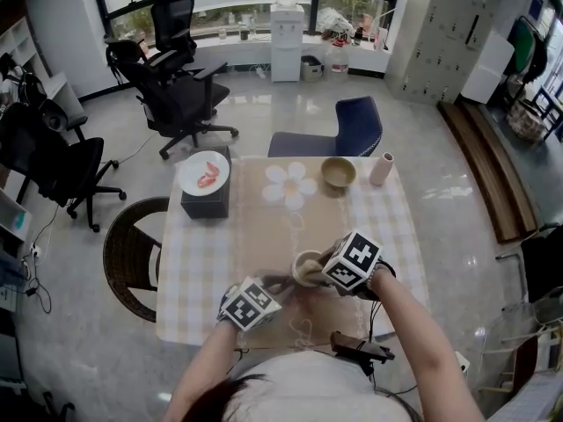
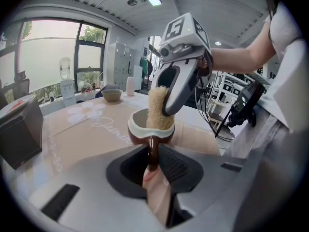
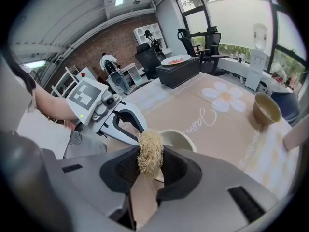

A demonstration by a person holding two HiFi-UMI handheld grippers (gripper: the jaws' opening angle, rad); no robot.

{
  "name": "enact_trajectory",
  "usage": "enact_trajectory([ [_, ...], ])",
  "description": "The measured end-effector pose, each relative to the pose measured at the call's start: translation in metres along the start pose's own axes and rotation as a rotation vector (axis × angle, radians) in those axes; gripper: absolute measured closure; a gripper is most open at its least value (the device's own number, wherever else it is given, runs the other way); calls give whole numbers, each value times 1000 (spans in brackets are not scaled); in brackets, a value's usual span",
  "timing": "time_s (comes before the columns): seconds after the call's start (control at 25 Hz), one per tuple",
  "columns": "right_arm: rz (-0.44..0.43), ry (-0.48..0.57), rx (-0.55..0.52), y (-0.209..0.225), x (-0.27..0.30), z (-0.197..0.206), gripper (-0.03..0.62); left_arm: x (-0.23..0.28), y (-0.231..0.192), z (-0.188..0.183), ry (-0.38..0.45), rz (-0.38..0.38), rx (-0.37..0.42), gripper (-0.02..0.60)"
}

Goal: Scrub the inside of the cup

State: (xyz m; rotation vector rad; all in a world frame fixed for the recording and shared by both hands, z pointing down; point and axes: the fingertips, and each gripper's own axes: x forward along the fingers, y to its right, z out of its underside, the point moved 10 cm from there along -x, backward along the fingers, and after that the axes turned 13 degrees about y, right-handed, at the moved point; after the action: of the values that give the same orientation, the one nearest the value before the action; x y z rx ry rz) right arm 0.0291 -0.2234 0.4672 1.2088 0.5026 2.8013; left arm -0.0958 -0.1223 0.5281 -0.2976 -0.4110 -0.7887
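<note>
Cup sits over the near part of the table, before the person; whether it rests there or is lifted cannot be told. Left gripper: jaws partly closed, pinching the cup's brown handle. Right gripper: jaws closed on a fibrous scrubber, its tip inside the rim. The cup appears ceramic: rigid, glazed, probably slippery and chippable. The thin handle gives the firmest hold but may let the cup twist. The scrubber looks light and springy.
</note>
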Motion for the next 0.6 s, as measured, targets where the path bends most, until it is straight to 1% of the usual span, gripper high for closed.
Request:
enact_trajectory([
  [0.16,-6,86,95,7,3,4,493,0,1,-2,-2,2,-4,512],
  [0.32,21,190,177,9,5,12,493,0,2,0,-1,2,-8,512],
  [0.4,53,243,209,10,6,16,493,0,2,0,0,1,-8,512],
  [0.48,103,296,226,11,6,19,493,0,2,-1,-1,1,-7,512],
  [0.6,201,355,185,8,6,21,493,0,2,-1,-2,1,-9,512],
])
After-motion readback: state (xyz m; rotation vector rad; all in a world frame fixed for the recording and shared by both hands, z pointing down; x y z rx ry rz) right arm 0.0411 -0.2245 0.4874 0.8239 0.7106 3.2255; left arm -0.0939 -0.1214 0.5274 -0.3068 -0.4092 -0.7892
